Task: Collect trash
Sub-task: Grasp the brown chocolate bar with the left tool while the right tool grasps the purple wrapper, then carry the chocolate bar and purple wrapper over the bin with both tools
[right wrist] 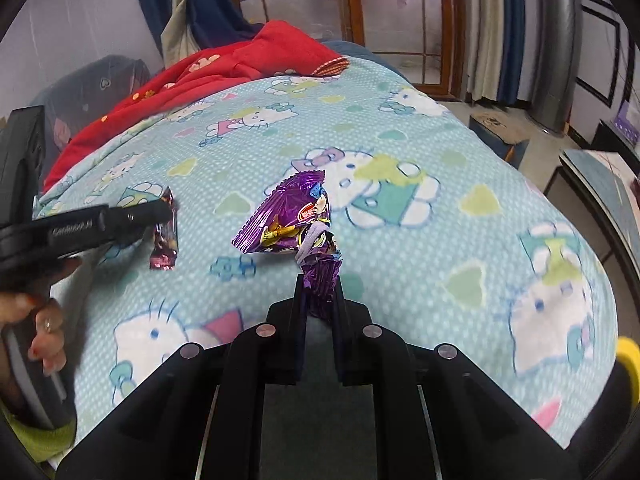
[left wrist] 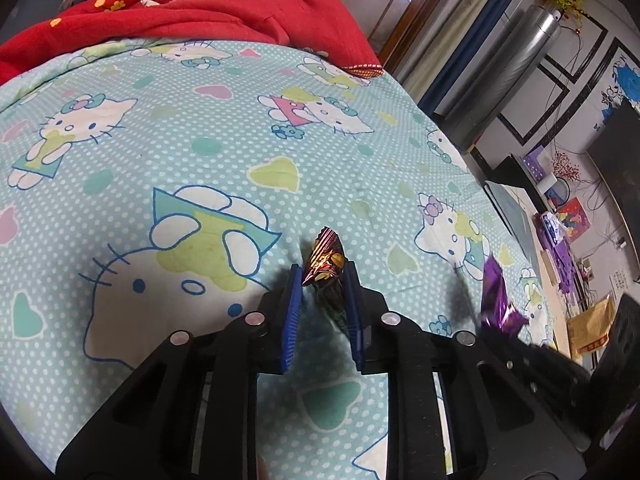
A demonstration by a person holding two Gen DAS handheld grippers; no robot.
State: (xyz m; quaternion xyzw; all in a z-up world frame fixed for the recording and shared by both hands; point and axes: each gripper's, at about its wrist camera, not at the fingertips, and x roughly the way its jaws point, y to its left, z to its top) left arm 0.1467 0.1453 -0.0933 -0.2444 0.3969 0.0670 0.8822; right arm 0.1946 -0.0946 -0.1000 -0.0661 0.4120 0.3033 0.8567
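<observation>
- The left gripper [left wrist: 323, 276], at 6 o'clock in its own view, has its blue ribbed pads [left wrist: 291, 312] nearly together on a crinkled brown-and-gold foil sweet wrapper [left wrist: 326, 264], which lies on the pale blue dotted cartoon-cat bedsheet [left wrist: 168, 128].
- The sheet bunches under that wrapper; the fingers may be nipping cloth too, so a lift could drag the sheet.
- The right gripper [right wrist: 319, 286] has its black fingers almost closed on the lower tail of a shiny purple foil snack wrapper [right wrist: 288, 216], which fans out toward 11 o'clock.
- Only that thin tail is pinched; slick foil could slide free or tear in a quick swing.
- No bin is visible.
</observation>
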